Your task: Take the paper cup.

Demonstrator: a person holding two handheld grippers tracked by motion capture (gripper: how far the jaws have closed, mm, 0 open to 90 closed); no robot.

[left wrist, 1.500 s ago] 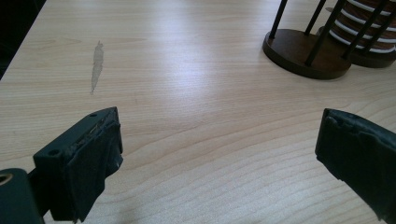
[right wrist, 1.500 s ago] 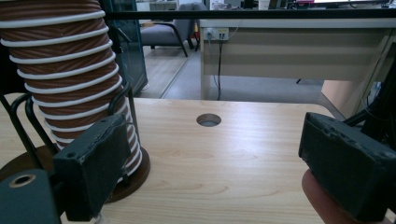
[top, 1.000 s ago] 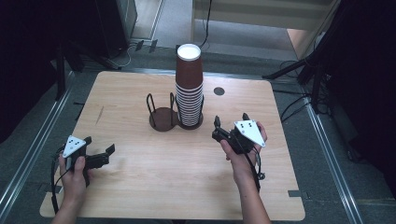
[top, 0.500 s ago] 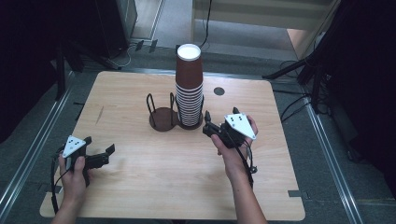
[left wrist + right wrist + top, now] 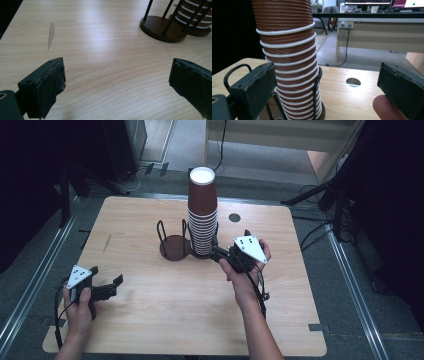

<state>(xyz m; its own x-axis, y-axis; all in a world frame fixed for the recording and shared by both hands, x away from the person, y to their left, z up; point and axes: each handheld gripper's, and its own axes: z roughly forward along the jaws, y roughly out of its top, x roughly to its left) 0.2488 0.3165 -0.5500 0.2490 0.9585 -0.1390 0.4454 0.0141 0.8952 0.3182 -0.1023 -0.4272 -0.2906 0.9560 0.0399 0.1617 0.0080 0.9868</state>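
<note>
right claw (image 5: 216, 251) agape beside cup stack (image 5: 202, 215)

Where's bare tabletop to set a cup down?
Bare wood lies between the left claw and the right claw, in front of the empty cup holder. It is crowded where the right claw nears the cup stack.

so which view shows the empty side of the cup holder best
The high view: the empty holder base shows whole, round and bare, left of the cup stack. The left gripper view shows its base close but crops the wire uprights. The right gripper view shows just one wire loop behind a jaw.
</note>
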